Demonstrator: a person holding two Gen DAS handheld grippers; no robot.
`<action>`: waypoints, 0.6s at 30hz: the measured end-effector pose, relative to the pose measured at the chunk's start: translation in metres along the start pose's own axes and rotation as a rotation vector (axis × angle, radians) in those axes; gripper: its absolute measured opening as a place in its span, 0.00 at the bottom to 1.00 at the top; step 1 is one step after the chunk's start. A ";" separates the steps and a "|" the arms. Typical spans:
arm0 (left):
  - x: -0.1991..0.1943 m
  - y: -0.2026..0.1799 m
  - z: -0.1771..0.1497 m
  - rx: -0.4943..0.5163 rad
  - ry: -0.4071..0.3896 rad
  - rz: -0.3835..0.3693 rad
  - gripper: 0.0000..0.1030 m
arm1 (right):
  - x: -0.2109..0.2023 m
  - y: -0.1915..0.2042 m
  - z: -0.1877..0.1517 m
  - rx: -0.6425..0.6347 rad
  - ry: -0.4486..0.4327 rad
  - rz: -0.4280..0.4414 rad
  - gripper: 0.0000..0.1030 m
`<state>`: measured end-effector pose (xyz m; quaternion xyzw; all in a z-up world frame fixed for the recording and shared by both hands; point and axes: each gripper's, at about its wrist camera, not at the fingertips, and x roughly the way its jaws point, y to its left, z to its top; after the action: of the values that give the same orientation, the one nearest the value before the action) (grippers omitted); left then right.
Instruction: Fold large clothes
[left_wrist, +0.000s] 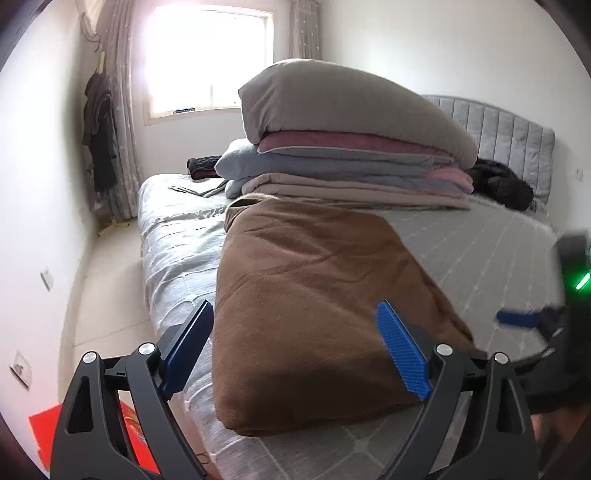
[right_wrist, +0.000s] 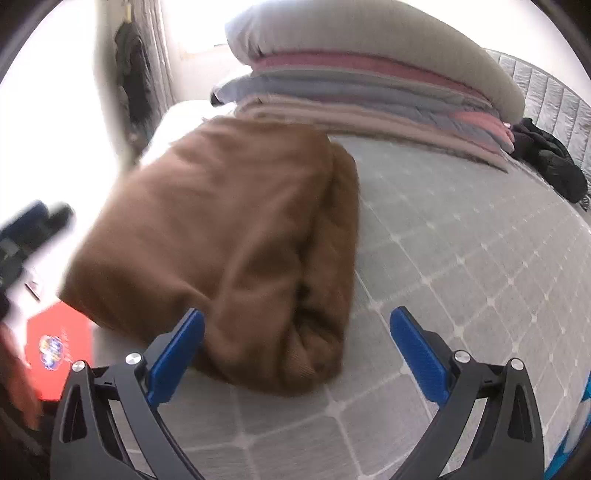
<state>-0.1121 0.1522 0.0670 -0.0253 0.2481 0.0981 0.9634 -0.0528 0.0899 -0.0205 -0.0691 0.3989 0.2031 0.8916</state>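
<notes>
A brown garment (left_wrist: 314, 302) lies folded into a thick rectangle on the grey quilted bed (left_wrist: 480, 258). It also shows in the right wrist view (right_wrist: 229, 236), with its layered folded edge toward the camera. My left gripper (left_wrist: 295, 347) is open and empty, its jaws spread wide around the garment's near end, just above it. My right gripper (right_wrist: 297, 354) is open and empty, just in front of the garment's near right corner. The right gripper also shows blurred at the right edge of the left wrist view (left_wrist: 517, 317).
A stack of folded quilts and a pillow (left_wrist: 343, 140) sits behind the garment. A black jacket (left_wrist: 502, 184) lies by the grey headboard (left_wrist: 517, 129). A red box (right_wrist: 59, 343) is on the floor at the bed's left side. The bed's left edge runs close to the garment.
</notes>
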 end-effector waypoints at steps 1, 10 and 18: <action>-0.001 0.001 0.000 -0.005 -0.007 -0.002 0.84 | 0.004 -0.003 -0.007 0.006 0.021 0.001 0.94; -0.010 0.000 0.000 -0.002 -0.068 0.014 0.85 | 0.001 -0.016 -0.019 0.058 0.111 0.060 0.94; -0.007 0.000 -0.003 -0.018 -0.002 0.035 0.85 | -0.078 -0.003 -0.015 0.014 -0.115 0.041 0.94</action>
<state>-0.1197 0.1503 0.0680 -0.0295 0.2468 0.1170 0.9615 -0.1083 0.0590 0.0271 -0.0428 0.3497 0.2224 0.9091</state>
